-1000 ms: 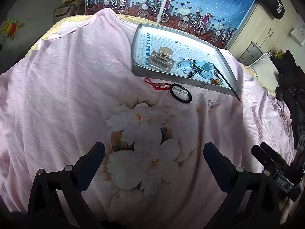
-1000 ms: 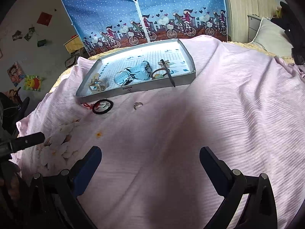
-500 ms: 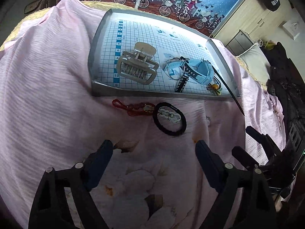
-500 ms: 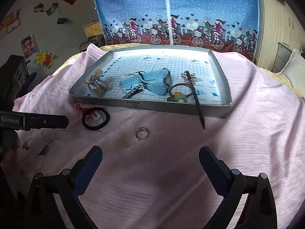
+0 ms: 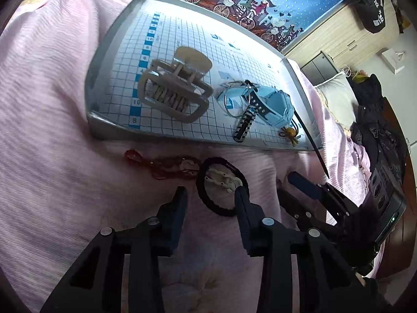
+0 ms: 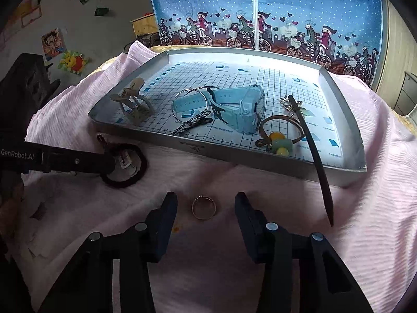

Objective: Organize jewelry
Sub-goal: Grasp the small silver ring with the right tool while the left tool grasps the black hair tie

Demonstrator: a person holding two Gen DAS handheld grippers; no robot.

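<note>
A grey tray (image 5: pixel 103 52) with a grid sheet lies on the pink bedspread. It holds a beige claw clip (image 5: pixel 174 96), a blue watch (image 5: pixel 273 107) and a black hair stick (image 5: pixel 310 140) that juts over its rim. In front of the tray lie a red bracelet (image 5: pixel 166 167) and a black hair tie (image 5: pixel 221 182) with a white charm. My left gripper (image 5: pixel 210 195) is open, its fingertips down at the hair tie. My right gripper (image 6: pixel 206 203) is open, with a small metal ring (image 6: pixel 203 207) on the cloth between its fingers.
The tray (image 6: pixel 234 156) also carries a wire hoop (image 6: pixel 190 104), a striped clip (image 6: pixel 192 124) and a bead hair tie (image 6: pixel 277 140). Behind it hangs a blue printed curtain (image 6: pixel 260 13). A pillow (image 5: pixel 336 91) and dark clothes (image 5: pixel 370 109) lie to the right.
Both grippers have moved forward and down toward the tray, and their jaws have narrowed. The left now reaches the hair tie; the right now straddles the ring.
</note>
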